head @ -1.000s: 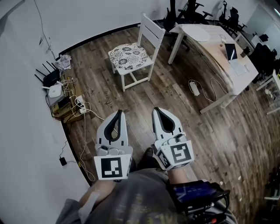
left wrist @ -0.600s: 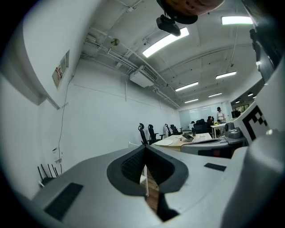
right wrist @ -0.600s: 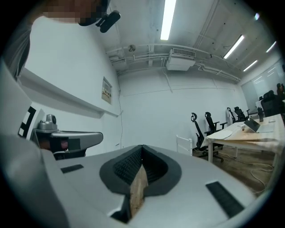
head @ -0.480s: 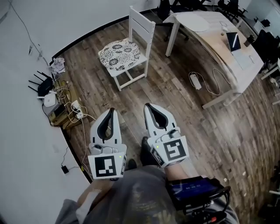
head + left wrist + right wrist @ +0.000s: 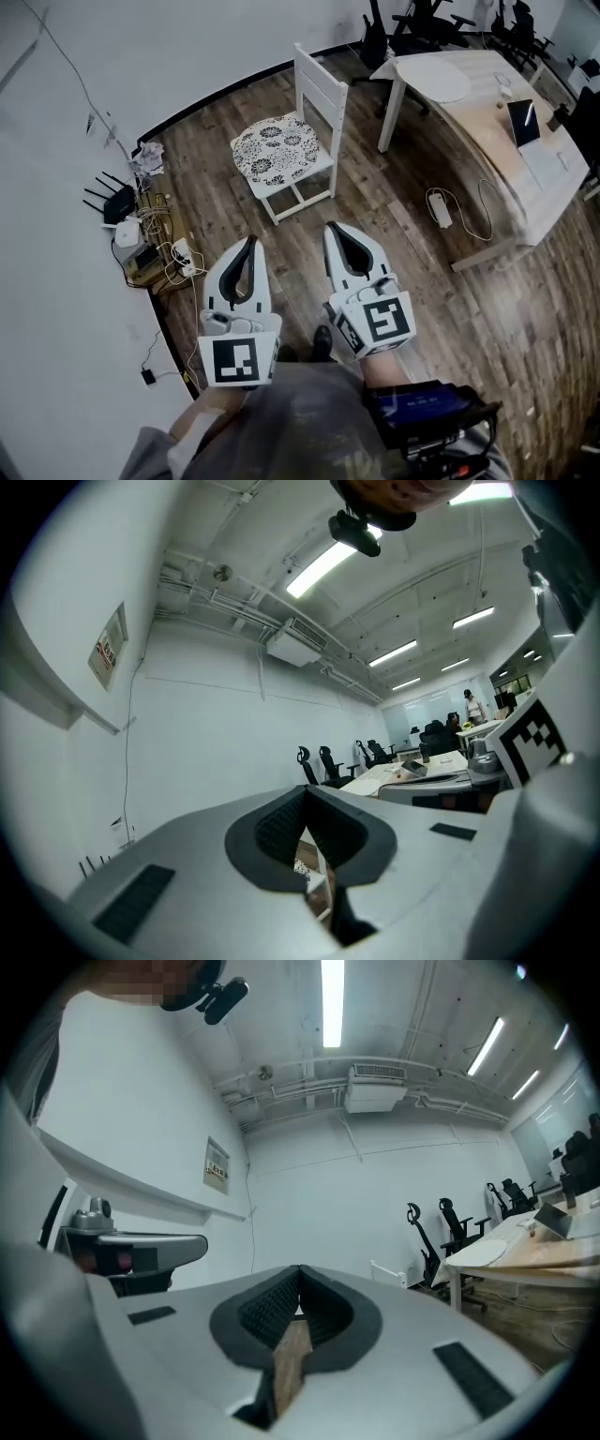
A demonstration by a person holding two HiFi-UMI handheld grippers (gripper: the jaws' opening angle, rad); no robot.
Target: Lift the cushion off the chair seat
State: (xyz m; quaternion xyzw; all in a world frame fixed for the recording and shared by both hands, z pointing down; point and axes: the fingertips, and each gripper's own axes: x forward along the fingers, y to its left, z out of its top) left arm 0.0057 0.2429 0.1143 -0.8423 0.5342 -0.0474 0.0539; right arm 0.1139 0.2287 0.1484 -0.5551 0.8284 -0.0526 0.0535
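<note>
Reaching the chair (image 5: 319, 80) carries the main risks: the cushion (image 5: 279, 145) lies flat on its seat, well ahead. The left tongs (image 5: 251, 244) and right tongs (image 5: 336, 230) are each pressed together and empty, so arriving unopened would shove the cushion off. Loose cables (image 5: 173, 267) at the left could snag a step. Pinching only one edge may let it droop and slip

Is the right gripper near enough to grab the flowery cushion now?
Probably not yet: the right gripper, jaws shut, hangs short of the cushion on the white chair. Only wooden floor lies between.
</note>
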